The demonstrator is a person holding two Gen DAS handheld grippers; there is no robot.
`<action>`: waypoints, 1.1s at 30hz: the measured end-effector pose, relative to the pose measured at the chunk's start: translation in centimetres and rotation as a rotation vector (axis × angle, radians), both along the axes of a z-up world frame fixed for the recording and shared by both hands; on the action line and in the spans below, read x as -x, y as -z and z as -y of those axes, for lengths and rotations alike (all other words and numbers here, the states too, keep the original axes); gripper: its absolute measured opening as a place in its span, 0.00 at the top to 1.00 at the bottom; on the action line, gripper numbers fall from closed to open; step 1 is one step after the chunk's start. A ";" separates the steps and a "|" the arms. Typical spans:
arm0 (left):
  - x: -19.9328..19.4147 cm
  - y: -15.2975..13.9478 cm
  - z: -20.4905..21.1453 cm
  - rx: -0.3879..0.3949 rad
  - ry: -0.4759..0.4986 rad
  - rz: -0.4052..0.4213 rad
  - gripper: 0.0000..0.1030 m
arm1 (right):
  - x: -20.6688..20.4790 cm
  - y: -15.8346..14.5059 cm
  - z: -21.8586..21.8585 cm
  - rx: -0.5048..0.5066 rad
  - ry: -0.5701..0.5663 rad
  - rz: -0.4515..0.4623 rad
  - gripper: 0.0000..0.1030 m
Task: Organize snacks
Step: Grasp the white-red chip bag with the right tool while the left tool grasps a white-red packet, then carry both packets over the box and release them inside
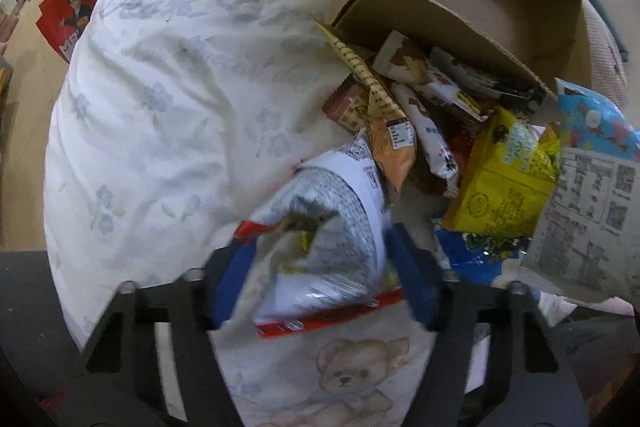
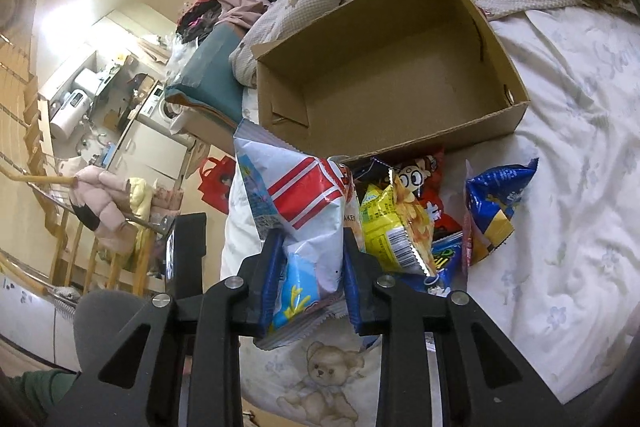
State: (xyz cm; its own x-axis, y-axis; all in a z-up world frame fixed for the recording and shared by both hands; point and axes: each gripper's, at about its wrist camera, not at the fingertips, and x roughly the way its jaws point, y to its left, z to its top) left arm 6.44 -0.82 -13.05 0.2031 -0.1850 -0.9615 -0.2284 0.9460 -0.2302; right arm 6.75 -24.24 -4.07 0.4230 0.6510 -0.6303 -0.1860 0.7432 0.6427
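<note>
Cardboard box open on the bed; snack pile against its near wall. Right gripper clamps a white-red bag, long axis toward box. Left gripper grips a white packet, lengthwise between fingers.

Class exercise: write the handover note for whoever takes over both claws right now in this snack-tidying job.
Left claw: shut on a white and red snack bag.
Right claw: shut on a light blue and red-striped bag.
Cardboard box sits on the bed, nothing visible inside.
Remaining snacks lie piled before it, including a yellow bag and a dark blue bag.
Left: box both held bags, then the pile.
</note>
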 end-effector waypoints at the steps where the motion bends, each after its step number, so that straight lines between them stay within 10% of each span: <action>1: 0.2 -0.1 0.2 -0.013 0.016 -0.001 0.58 | 0.0 0.0 0.1 0.000 -0.001 0.001 0.71; 12: 2.5 -3.9 0.6 -0.059 0.048 0.012 0.63 | 0.6 -1.0 0.9 -0.029 0.009 0.031 0.71; 33: -2.8 -17.2 0.5 -0.126 0.118 0.337 0.63 | -2.2 -6.4 3.8 -0.126 0.084 0.113 0.71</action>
